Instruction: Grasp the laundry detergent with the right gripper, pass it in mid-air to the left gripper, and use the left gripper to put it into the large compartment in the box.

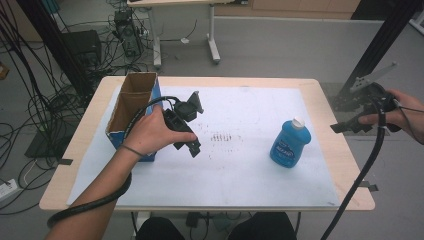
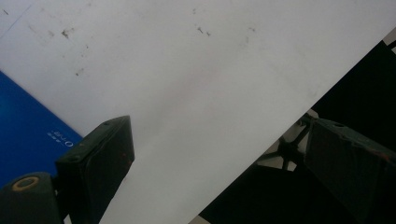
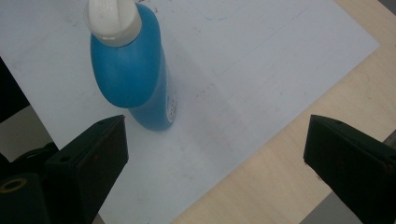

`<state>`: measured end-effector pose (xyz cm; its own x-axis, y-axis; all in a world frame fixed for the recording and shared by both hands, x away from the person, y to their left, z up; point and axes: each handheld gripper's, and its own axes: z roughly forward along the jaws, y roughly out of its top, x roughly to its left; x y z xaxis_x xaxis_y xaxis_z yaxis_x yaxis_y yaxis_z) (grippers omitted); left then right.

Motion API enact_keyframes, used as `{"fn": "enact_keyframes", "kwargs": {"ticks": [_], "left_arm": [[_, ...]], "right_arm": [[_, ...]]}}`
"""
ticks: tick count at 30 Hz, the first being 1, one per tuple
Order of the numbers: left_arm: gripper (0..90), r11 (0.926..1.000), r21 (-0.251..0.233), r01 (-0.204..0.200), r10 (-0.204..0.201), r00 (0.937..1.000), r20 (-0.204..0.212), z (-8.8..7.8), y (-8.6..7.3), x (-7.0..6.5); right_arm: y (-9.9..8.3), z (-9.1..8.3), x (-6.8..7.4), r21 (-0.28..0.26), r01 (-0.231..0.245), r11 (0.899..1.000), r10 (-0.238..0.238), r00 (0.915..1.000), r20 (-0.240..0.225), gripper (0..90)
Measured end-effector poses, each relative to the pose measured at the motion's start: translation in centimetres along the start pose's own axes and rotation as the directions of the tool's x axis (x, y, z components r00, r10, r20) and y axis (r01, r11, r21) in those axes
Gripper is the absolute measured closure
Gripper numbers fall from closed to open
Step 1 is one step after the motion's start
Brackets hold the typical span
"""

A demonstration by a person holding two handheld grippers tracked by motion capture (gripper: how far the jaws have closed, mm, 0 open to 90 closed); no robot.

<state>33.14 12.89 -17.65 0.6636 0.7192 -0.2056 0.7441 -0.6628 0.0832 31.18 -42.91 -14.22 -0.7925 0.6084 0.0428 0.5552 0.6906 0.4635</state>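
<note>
The right gripper (image 1: 350, 120) is held off the right edge of the tabletop (image 1: 330, 135), its jaws spread wide with nothing between them. In the right gripper view, the upright blue plastic bottle with a white cap (image 3: 133, 65) is seen ahead of the jaws and toward the left one, apart from both; it is stood on the white sheet (image 3: 243, 70) that covers most of the pale wooden tabletop. In the high view the bottle (image 1: 290, 142) is found near the right gripper, between it and the left gripper.

The left gripper (image 1: 187, 132) is held above the white sheet, just beside the open brown cardboard box with blue outer sides (image 1: 132, 107), which is placed behind the person's left hand (image 1: 152, 132). Its jaws are likewise spread wide and nothing is held. In the left gripper view a blue side of the box (image 2: 28, 126) is seen next to the left jaw, and bare white sheet lies between the jaws. The bottle is well apart from this gripper.
</note>
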Motion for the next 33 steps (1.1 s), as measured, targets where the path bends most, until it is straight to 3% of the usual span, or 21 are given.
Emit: {"fn": "enact_keyframes", "kwargs": {"ticks": [19,33], "left_arm": [[8.7,1.0,0.003,-0.001,0.001,1.0,0.0,0.3,-0.1,-0.1],[8.6,1.0,0.0,0.001,-0.001,1.0,0.003,0.3,-0.3,0.0]], "right_arm": [[-3.9,1.3,0.9,-0.042,-0.013,0.999,0.011,0.9995,-0.031,6.2],[-4.9,2.5,1.6,-0.061,-0.011,0.998,0.008,0.9988,-0.049,6.2]]}}
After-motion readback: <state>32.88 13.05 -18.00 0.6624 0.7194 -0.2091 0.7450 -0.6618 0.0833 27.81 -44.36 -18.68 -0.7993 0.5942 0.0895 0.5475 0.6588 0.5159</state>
